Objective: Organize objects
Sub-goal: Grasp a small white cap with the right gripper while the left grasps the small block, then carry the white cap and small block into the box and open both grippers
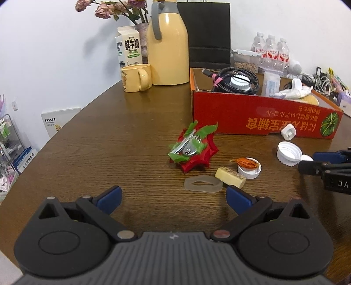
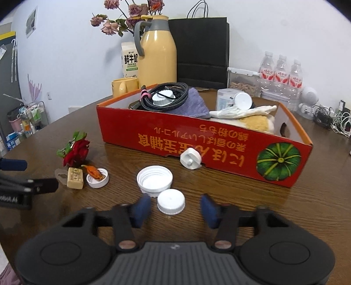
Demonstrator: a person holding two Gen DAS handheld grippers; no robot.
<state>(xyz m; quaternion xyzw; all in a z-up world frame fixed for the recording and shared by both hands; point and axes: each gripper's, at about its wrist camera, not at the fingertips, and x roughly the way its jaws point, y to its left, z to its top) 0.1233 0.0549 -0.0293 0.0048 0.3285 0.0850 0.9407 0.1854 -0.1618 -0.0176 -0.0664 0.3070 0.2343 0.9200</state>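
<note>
- Meanwhile, on the wooden worktop [image 2: 241, 208], the right claw [image 2: 175, 208] brackets a small white bottle cap [image 2: 171, 204], its blue pads clear of the cap on both sides.
- At 12 o'clock from that cap, touching it, lies a larger white lid [image 2: 154, 180]; beyond stands the red cardboard box [image 2: 197, 140].
- Left claw [image 1: 173, 197] hangs released, with a translucent ring [image 1: 203, 183] at its 1 o'clock.

Far beyond the fingers stand a thermos [image 2: 157, 54], mug [image 1: 136, 77], milk carton [image 1: 129, 47], black bag [image 2: 200, 50], dried flowers [image 2: 127, 17] and water bottles [image 2: 282, 70].
</note>
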